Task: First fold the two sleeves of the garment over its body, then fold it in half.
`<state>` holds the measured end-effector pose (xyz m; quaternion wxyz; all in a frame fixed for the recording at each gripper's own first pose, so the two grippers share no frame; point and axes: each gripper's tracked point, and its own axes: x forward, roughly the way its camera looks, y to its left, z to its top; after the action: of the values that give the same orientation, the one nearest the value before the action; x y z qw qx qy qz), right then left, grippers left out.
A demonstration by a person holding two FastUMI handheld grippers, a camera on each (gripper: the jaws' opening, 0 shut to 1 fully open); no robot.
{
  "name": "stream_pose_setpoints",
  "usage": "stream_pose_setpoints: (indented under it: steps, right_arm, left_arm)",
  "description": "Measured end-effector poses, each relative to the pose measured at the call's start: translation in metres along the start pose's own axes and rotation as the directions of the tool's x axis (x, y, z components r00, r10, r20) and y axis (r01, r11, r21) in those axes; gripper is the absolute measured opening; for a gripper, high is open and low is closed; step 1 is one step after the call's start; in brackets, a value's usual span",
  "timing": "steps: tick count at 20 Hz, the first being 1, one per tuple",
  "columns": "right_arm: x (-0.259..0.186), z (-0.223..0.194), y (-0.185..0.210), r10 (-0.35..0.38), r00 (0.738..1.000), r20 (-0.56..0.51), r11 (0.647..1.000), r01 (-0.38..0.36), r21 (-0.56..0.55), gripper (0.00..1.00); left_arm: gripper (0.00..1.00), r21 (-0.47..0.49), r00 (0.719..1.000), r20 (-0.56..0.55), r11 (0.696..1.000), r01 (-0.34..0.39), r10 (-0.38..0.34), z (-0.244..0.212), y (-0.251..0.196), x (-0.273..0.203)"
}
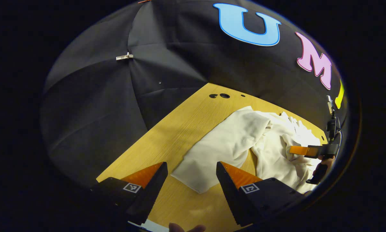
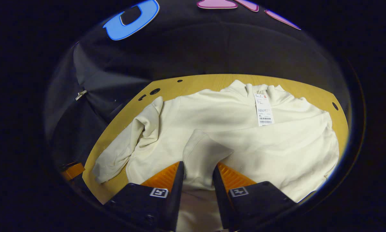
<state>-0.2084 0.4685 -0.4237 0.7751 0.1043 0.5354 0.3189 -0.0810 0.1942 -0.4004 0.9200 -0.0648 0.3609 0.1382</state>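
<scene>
While the cream garment [image 1: 234, 141] lies spread on the wooden bench [image 1: 180, 129], the left gripper view has the left hand-held gripper [image 1: 192, 175] hanging above the near edge with its fingers apart and nothing between them. Just ahead of it lies the cuff end of one sleeve [image 1: 196, 175], flat on the wood and pointing out from the body. Farther off, at the right of this view, the other hand-held gripper sits low against the cloth, held by a person's hand.

In the right gripper view, the right hand-held gripper [image 2: 197, 174] has its fingers closed in on the cuff of the other sleeve [image 2: 201, 154], cloth pinched between them; this sleeve lies across the body, so that fold looks nearly made. The collar sits at the far side with a paper tag [image 2: 263, 109] hanging over the chest. The sleeve at the left [image 2: 125, 151] is rumpled, folded on itself, and trails off toward the bench edge.

I'd judge the fabric thick, soft and limp: light enough to lift by a corner, but it will sag and bunch rather than hold a line. The cuff is the sensible place to grip that loose sleeve, drawing it flat across the chest. For the halving, the hem corners would serve best.
</scene>
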Motion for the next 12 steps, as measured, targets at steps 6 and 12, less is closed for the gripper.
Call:
stream_pose_setpoints:
  steps: [6,12]
  right_arm:
    - [-0.060,0.020,-0.008,0.052,0.997,0.060,0.998,-0.050,-0.034,0.77]
    - [-0.133,0.027,-0.038,0.032,0.992,0.119,0.998,-0.027,-0.050,0.77]
  left_arm:
    - [0.96,0.053,0.998,-0.061,0.998,-0.031,0.034,-0.016,0.003,0.022]
    - [0.96,0.112,0.985,-0.169,0.994,-0.014,0.033,-0.031,0.009,0.042]
